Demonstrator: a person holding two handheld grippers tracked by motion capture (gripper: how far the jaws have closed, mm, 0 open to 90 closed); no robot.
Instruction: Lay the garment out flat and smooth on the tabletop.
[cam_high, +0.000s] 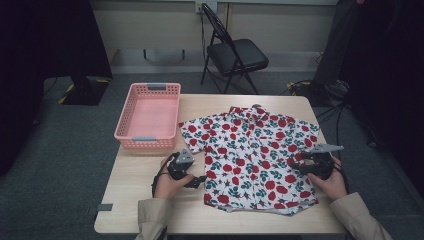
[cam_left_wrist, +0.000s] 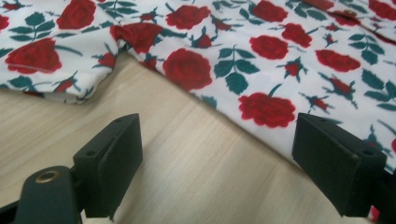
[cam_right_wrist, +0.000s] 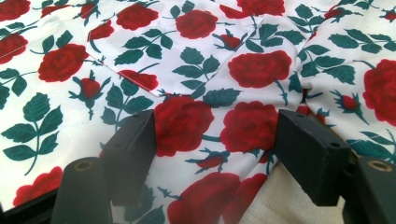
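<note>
The rose-print shirt (cam_high: 252, 155) lies spread flat, front up, on the counter (cam_high: 140, 185), collar toward the far edge and both short sleeves out to the sides; no fold shows in it yet, so the work looks to be at its very start. The left tongs (cam_high: 199, 180) sit low at the shirt's left side edge near the hem, jaws apart over bare wood with one jaw just at the cloth's border, nothing gripped. The right tongs (cam_high: 300, 166) are at the shirt's right side, jaws apart and resting over the fabric, not yet pinching it. The pink basket (cam_high: 148, 116) stands empty just beside the left sleeve. By my reading, gripping, folding and any putting away all remain.
</note>
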